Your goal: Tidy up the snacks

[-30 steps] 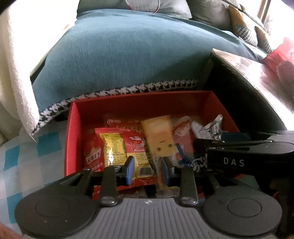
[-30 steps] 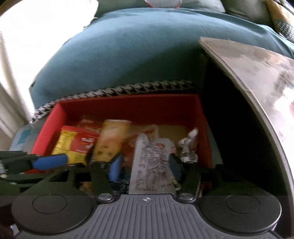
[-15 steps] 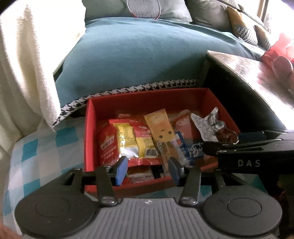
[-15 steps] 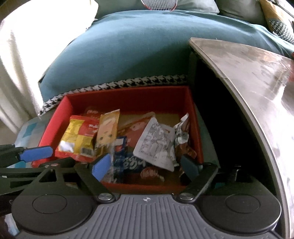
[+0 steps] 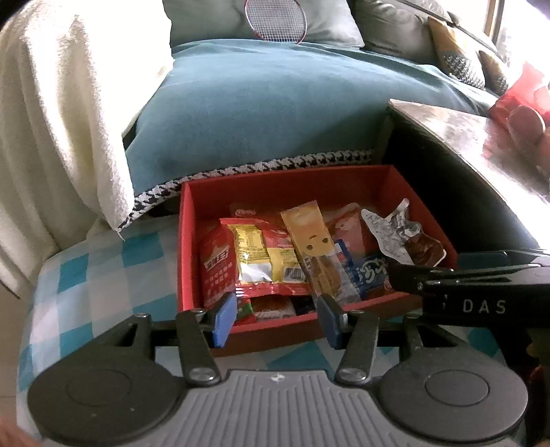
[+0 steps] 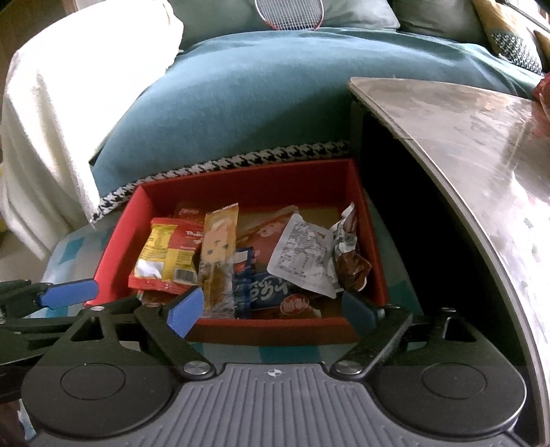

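A red box [image 5: 392, 182] [image 6: 362, 213] sits on a blue-checked cloth and holds several snack packets. Among them are a red-and-yellow packet [image 5: 264, 258] [image 6: 165, 254], a long orange packet with a face [image 5: 314, 240] [image 6: 220, 247], a white-backed packet [image 6: 302, 254] [image 5: 388, 237] and a brown crumpled wrapper [image 6: 354, 264]. My left gripper [image 5: 278, 321] is open and empty, just in front of the box's near wall. My right gripper [image 6: 271, 306] is wide open and empty, above the box's near edge. It also shows at the right of the left wrist view.
A teal cushion [image 5: 275, 103] with houndstooth trim lies behind the box. A white towel [image 5: 58, 120] hangs at the left. A glossy table top [image 6: 481, 154] rises close on the right. A racket head [image 5: 275, 17] rests at the back.
Both grippers have let go of their packets, opened and pulled back out of the box. The orange packet and the white-backed packet now lie in the box.
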A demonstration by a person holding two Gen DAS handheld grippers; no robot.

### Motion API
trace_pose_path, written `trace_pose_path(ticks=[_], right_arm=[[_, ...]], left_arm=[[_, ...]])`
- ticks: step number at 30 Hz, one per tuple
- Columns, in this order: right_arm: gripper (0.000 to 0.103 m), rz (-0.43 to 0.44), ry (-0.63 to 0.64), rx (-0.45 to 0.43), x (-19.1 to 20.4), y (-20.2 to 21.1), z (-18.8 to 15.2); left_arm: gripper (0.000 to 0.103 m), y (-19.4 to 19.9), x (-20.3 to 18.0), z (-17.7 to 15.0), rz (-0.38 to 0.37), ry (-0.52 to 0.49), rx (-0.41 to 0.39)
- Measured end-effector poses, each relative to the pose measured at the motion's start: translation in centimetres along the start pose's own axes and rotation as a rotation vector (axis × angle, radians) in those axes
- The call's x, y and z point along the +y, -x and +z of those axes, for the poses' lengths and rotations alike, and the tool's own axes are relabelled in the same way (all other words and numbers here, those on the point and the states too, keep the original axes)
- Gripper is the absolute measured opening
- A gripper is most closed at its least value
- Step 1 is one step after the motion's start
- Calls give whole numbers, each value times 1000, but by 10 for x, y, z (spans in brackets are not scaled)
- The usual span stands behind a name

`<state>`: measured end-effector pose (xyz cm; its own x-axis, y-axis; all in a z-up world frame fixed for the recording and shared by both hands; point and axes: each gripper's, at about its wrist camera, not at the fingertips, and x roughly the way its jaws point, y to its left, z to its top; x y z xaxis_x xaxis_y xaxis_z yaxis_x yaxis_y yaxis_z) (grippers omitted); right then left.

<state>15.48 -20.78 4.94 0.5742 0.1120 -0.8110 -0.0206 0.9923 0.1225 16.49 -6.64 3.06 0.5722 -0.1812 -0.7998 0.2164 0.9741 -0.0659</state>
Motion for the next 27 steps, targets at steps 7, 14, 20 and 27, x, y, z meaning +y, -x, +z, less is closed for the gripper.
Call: trace_pose_path(ticks=[7,14,20,27], right_arm=[[95,-7,1,14,-1,-3,-1],[96,-9,-2,28,0,2,-6],[96,-41,-6,51,1,6,-21],[96,-29,-38,49,2,23,-41]], left_arm=[[46,-2,-1,-1,10,-5,4],[49,3,2,-4,14,8,3],[53,13,4,-14,12,19,4],[56,28,0,-31,26,3,-6]])
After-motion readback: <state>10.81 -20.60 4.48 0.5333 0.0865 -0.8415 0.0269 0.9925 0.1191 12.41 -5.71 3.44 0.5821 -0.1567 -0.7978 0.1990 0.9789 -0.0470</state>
